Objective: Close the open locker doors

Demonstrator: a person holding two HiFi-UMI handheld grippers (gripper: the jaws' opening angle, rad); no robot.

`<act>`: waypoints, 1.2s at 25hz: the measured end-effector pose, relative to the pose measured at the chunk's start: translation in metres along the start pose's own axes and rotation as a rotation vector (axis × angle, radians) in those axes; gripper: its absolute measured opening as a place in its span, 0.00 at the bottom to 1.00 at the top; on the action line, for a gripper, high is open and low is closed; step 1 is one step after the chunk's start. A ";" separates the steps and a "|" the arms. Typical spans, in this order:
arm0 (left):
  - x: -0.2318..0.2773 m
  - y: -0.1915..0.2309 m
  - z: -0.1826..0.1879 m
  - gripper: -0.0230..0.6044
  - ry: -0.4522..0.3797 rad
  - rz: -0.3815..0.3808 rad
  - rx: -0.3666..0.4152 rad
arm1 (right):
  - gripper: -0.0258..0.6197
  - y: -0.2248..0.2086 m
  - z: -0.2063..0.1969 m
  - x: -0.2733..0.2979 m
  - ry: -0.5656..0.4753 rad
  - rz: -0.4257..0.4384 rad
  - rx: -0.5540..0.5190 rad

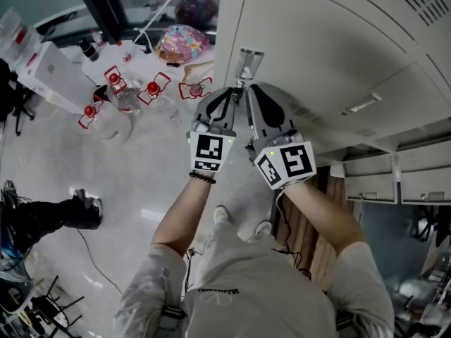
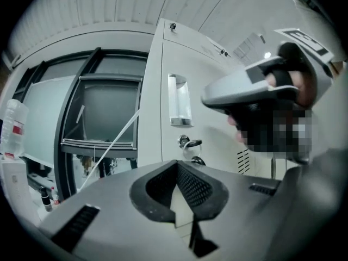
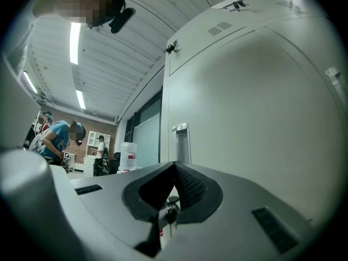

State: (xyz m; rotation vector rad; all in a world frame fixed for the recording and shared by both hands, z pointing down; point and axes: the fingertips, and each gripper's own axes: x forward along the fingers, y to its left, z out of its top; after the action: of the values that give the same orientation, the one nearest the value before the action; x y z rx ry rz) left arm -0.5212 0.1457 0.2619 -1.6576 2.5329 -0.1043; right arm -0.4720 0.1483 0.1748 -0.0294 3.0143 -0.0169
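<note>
Shows clear plastic water jugs with red handles (image 1: 116,97) on the floor at ten o'clock in the head view. Holds the grey left gripper (image 1: 233,90) at centre, jaws pressed together on nothing, pointing toward twelve o'clock just below the recessed chrome handle (image 1: 249,63). Sets the grey right gripper (image 1: 249,89) just beside it, jaws likewise together and empty, by the pale grey metal locker door (image 1: 331,41) spanning one to three o'clock.

Matt, smooth painted-metal locker door (image 1: 338,55) with glossy chrome handle (image 2: 179,99).
</note>
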 end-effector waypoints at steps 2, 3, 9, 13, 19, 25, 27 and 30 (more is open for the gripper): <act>0.000 0.001 0.001 0.04 -0.005 -0.002 0.012 | 0.05 0.000 -0.002 -0.029 0.002 0.029 0.006; -0.001 0.002 0.001 0.04 -0.005 0.003 0.015 | 0.05 -0.003 -0.005 -0.046 0.009 0.034 0.010; -0.034 -0.013 -0.016 0.04 0.060 0.050 0.046 | 0.05 -0.070 -0.025 -0.150 0.096 -0.073 -0.013; -0.057 -0.091 -0.050 0.04 0.168 -0.036 0.006 | 0.05 -0.129 -0.020 -0.229 0.110 -0.204 0.017; -0.020 -0.300 -0.035 0.04 0.163 -0.339 -0.058 | 0.05 -0.217 0.013 -0.367 0.060 -0.410 0.006; 0.037 -0.532 0.034 0.04 0.031 -0.651 -0.106 | 0.06 -0.297 0.044 -0.518 0.024 -0.606 -0.002; 0.049 -0.602 0.054 0.04 0.005 -0.744 -0.115 | 0.06 -0.319 0.051 -0.564 0.021 -0.666 -0.012; 0.059 -0.697 0.078 0.04 -0.025 -0.857 -0.113 | 0.06 -0.351 0.061 -0.628 0.019 -0.743 -0.013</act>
State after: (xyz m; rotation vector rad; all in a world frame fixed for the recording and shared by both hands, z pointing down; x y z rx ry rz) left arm 0.0987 -0.1869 0.2640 -2.6300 1.6550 -0.0073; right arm 0.1653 -0.1908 0.1986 -1.1331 2.8270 -0.0677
